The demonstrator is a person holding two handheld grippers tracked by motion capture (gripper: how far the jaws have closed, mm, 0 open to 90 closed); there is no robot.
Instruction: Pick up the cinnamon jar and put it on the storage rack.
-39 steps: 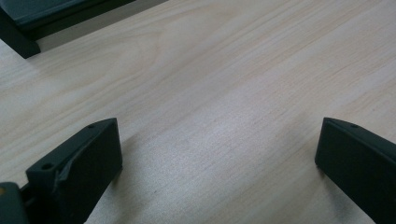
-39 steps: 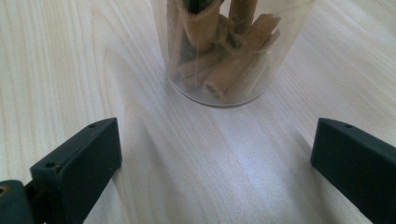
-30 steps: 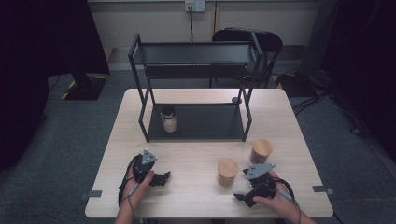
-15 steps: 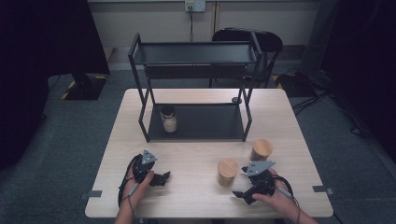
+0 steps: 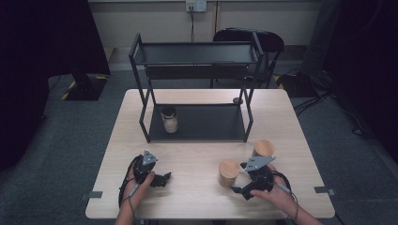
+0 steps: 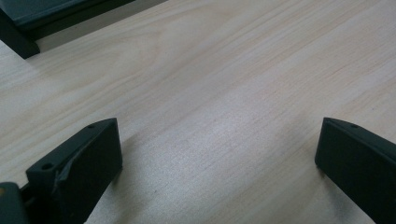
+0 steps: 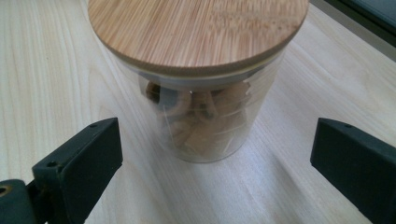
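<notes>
Two glass jars with bamboo lids stand on the table's right front. The nearer jar point(image 5: 229, 173) point(image 7: 201, 93) holds brown pieces. My right gripper point(image 5: 238, 191) point(image 7: 217, 135) is open just in front of it, jaws wide to either side and touching nothing. The second jar point(image 5: 264, 148) stands behind it to the right. A third, dark-lidded jar point(image 5: 169, 120) sits on the lower shelf of the black rack point(image 5: 197, 123). My left gripper point(image 5: 164, 178) point(image 6: 219, 140) rests open over bare tabletop at the left front, with nothing between its jaws.
The black two-tier rack takes up the back half of the wooden table point(image 5: 197, 159), and its upper shelf point(image 5: 197, 52) carries nothing I can see. A rack foot point(image 6: 18, 39) lies ahead of the left gripper. A dark chair point(image 5: 263, 42) stands behind the table.
My right gripper has edged slightly forward and left toward the nearer jar. The left gripper and the jars have stayed in place.
</notes>
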